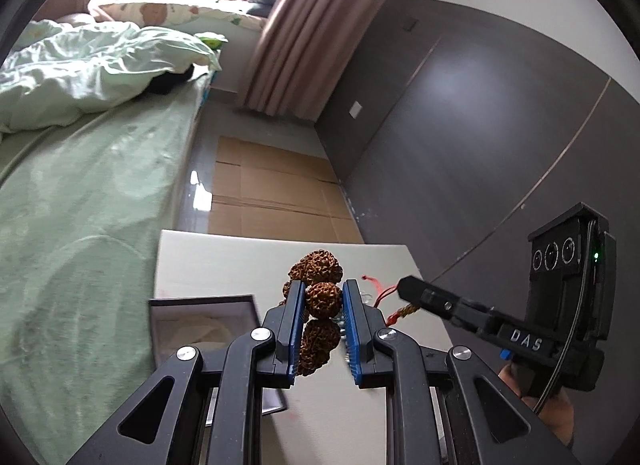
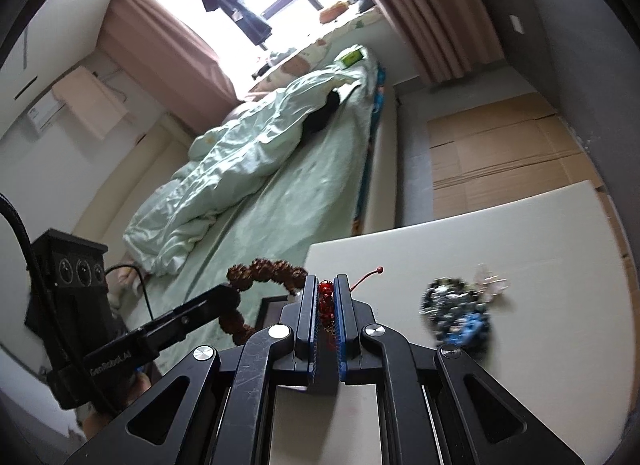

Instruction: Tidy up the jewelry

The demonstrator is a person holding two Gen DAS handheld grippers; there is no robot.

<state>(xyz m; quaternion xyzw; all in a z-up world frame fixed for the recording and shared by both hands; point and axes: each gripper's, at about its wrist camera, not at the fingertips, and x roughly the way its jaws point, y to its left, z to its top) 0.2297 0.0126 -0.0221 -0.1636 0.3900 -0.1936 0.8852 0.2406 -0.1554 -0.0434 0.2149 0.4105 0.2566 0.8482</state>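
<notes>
The brown seed-bead bracelet [image 1: 318, 297] is off the counter, held up in the air between the two tools. The left tool [image 1: 323, 301] is clamped on one of its knobbly beads, the blue pads pressing on both sides, with more beads showing above the fingertips at 12 o'clock and another below them at 6 o'clock. In the right wrist view the same bracelet [image 2: 264, 271] arches from the left tool's black fingertip [image 2: 224, 297] across to 10 o'clock of the right tool [image 2: 326, 293].

The right tool is closed on the bracelet's red bead tassel [image 2: 326, 301], which sits squeezed between its pads; a thin red cord end [image 2: 366, 277] curls out at 2 o'clock of the fingertips. In the left wrist view the right tool [image 1: 404, 285] reaches in from 3 o'clock, with red and gold cord [image 1: 394, 305] trailing under its tip.

Below the bracelet lies the white counter [image 1: 224, 265]. An open jewelry box [image 1: 200, 325] with a pale lining rests on it at 9 o'clock of the left tool. At 3 o'clock of the right tool a blue and dark beaded bracelet [image 2: 456, 313] lies on the counter, blurred, touching a clear crystal piece [image 2: 490, 281] at its upper right.

Beyond the counter are flattened cardboard [image 1: 272, 185] on the floor and a bed [image 1: 88, 185] with a pale green quilt.
</notes>
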